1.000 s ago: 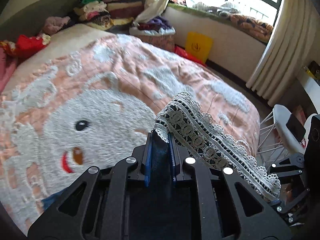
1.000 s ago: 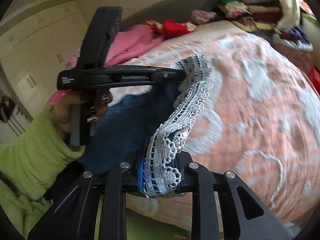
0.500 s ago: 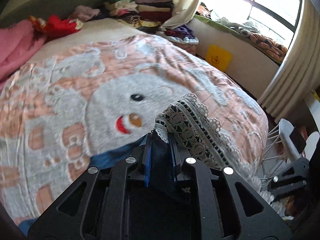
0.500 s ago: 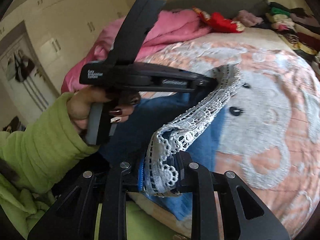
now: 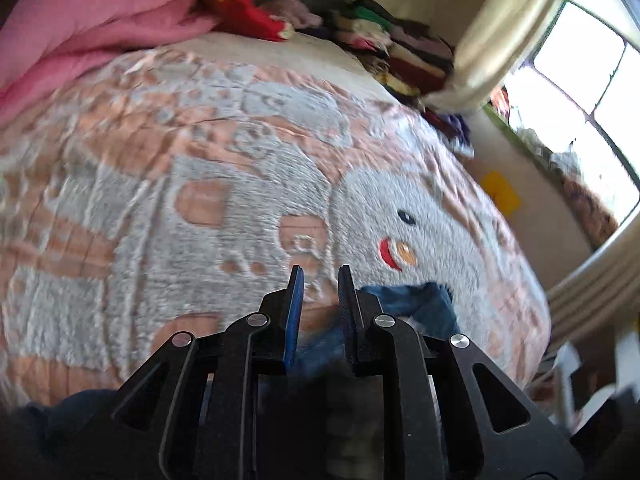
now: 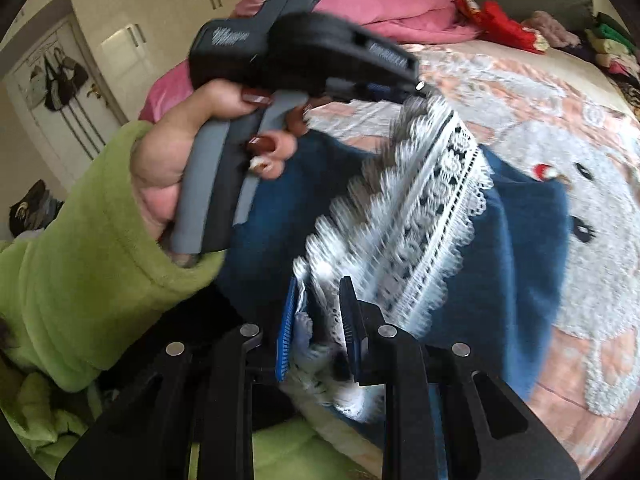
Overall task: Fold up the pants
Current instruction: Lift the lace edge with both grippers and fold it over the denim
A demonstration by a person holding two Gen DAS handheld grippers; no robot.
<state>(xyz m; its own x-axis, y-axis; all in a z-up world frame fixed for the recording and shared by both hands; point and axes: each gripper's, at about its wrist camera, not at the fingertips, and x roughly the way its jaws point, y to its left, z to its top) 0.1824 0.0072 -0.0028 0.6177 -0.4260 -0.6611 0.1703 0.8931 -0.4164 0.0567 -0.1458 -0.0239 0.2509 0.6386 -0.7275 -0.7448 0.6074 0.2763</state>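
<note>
The blue pants (image 6: 524,248) with a white lace hem (image 6: 420,216) lie on the bed. In the right wrist view the lace runs from between my right gripper's fingers (image 6: 320,304) up toward the left gripper (image 6: 416,88), held in a hand with a green sleeve. The right jaws stand slightly apart with lace between them. In the left wrist view the left gripper (image 5: 320,276) is open and empty above the blanket; a bit of blue fabric (image 5: 416,300) lies just to its right.
A peach and white plush blanket with a cartoon face (image 5: 224,184) covers the bed. A pink quilt (image 5: 80,28) and stacked folded clothes (image 5: 392,48) lie at the head. The window and curtain (image 5: 500,40) are on the right.
The left gripper has let go of the lace hem and opened, swinging left over the blanket. The right jaws have opened a little. The pants have dropped onto the bed.
</note>
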